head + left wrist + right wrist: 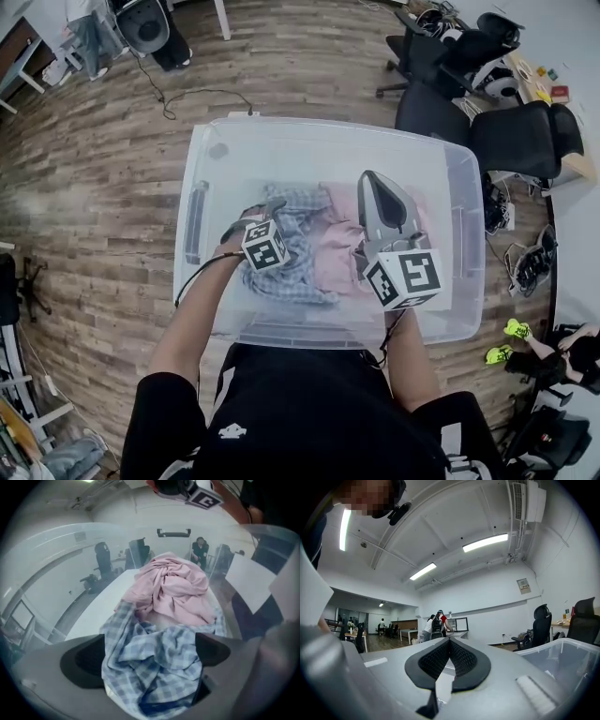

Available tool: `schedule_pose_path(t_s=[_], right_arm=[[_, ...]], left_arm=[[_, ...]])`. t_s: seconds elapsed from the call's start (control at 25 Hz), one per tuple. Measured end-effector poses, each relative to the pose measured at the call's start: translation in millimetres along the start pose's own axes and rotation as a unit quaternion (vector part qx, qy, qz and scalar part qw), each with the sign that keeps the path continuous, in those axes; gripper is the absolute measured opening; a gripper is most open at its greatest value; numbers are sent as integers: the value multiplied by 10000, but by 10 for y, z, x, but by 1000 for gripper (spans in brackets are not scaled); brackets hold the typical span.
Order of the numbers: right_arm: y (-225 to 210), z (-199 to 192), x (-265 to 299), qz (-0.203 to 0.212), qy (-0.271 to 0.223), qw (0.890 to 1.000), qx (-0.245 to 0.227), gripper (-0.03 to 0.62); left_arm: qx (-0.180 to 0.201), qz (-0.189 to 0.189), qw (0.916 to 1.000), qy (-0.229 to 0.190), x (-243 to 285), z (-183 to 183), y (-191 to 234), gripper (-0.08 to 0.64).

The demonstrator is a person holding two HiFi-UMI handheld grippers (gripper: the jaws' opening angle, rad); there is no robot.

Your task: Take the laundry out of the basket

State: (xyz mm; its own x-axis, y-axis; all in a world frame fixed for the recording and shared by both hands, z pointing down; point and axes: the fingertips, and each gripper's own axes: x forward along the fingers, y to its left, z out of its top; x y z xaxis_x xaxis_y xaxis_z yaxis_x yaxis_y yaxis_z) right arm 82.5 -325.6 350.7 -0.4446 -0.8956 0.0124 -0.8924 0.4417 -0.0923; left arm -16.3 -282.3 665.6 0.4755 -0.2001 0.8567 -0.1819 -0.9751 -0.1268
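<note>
A clear plastic basket (328,127) stands on the wooden floor in front of me. Inside it lie a blue plaid shirt (295,272) and a crumpled pink garment (333,248). My left gripper (265,211) points steeply down into the basket over the plaid shirt. In the left gripper view its jaws (147,660) stand wide open, with the plaid shirt (154,634) bunched between the pads (82,667) and the pink garment (171,592) just beyond. My right gripper (367,178) hovers level above the basket's right half. It is shut (449,656) with nothing between its pads.
Black office chairs (525,136) stand at the right behind the basket, near a desk. A cable (187,94) lies on the floor at the back left. The right gripper view shows the basket's corner (567,653) and people (436,623) standing far off.
</note>
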Motion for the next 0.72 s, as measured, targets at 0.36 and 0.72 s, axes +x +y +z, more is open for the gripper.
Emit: schedule_pose_path(t_s=[0.36,0.72], right_arm=[[-124,-151,9,-130,229,9996,47,-1],[-204,-245,23,-227,380,9990,47,-2]], left_arm=[[1154,-247,9902,749,405,-347,-153,584],[970,-245,9936,531,555,-321,-53,571]])
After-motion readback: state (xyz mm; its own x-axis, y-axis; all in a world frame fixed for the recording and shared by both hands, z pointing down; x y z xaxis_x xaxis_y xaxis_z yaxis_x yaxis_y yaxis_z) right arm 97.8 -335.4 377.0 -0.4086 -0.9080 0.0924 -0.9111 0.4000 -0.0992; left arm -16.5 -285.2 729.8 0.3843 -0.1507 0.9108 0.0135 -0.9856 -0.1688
